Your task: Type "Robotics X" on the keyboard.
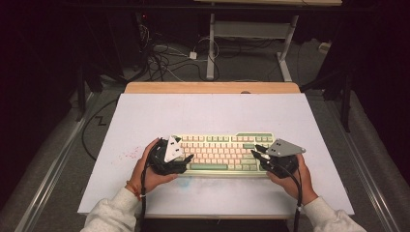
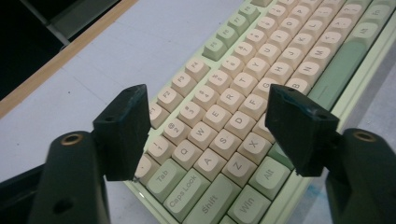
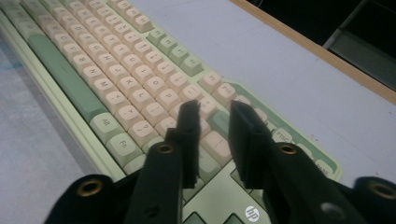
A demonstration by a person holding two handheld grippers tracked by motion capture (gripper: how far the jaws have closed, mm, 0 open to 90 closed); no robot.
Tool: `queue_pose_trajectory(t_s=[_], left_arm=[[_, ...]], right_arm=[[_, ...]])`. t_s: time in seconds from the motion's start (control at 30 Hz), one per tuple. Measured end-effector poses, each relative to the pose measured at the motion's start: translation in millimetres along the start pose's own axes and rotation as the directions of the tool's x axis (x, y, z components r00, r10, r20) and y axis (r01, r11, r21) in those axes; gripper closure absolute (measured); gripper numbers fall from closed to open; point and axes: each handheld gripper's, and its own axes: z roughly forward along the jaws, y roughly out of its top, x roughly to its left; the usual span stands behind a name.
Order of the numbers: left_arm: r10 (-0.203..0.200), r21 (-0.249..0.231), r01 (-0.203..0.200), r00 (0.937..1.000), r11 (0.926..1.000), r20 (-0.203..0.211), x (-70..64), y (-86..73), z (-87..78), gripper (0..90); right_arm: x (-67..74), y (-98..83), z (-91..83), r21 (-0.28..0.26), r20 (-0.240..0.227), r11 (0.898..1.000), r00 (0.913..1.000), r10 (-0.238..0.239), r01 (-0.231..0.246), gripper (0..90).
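No containers on my tabletop [image 1: 145, 116]. One keyboard [image 1: 220, 145], cream keys with green modifiers and a green space bar, lies flat near the tabletop's near edge, roughly centred between its left and right edges, long side parallel to that edge.

Two grippers, one per hand. My left gripper [image 1: 183, 159] sits at the keyboard's left end; in the left gripper view its fingers [image 2: 123, 130] stand wide apart above the Tab, Q, A, Z block, nothing between the pads but the keys below, and I can't tell whether they touch any key. My right gripper [image 1: 256, 152] is at the keyboard's right end; in the right gripper view its fingers [image 3: 189, 126] show a narrow gap, hovering over the cream keys by the right-hand cluster, gripping nothing. Whether the tips rest on a key I cannot tell. An hp logo [image 3: 252, 213] shows on the case near that corner.

Surface: a pale board, faint red specks toward the near-left corner and a bluish smudge just in front of the space bar. A wooden strip [image 1: 212, 87] runs along the far edge.

Room: dark, grey floor, a tangle of cables [image 1: 164, 58] beyond the far edge, and white legs of another table [image 1: 211, 48] behind. Two light sleeves come in at the near edge.
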Motion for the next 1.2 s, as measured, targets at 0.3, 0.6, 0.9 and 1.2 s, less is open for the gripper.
queue_pose_trajectory(t_s=[0.3,0.6,0.9,1.2], left_arm=[[-0.002,-0.005,0.002,1.0000,1.0000,-0.005,0.3,0.0,0.3,18.7],[0.008,-0.006,-0.008,0.9999,1.0000,-0.012,-0.1,-0.7,0.6,16.1],[0.024,-0.012,-0.024,0.9987,0.9996,-0.045,0.1,-1.0,0.9,16.0],[0.034,-0.010,-0.035,0.9983,0.9993,-0.048,-0.9,0.4,0.6,16.1]], right_arm=[[-3.1,-0.3,1.0,-0.025,0.054,0.999,0.9977,0.041,-0.040,42.7],[-4.4,0.8,7.0,-0.033,0.094,0.998,0.9937,0.061,-0.058,20.1],[3.0,1.4,14.2,0.003,0.105,1.000,0.9944,0.014,-0.015,23.6],[7.9,3.8,9.7,-0.016,0.109,1.000,0.9940,-0.003,0.005,20.7]])
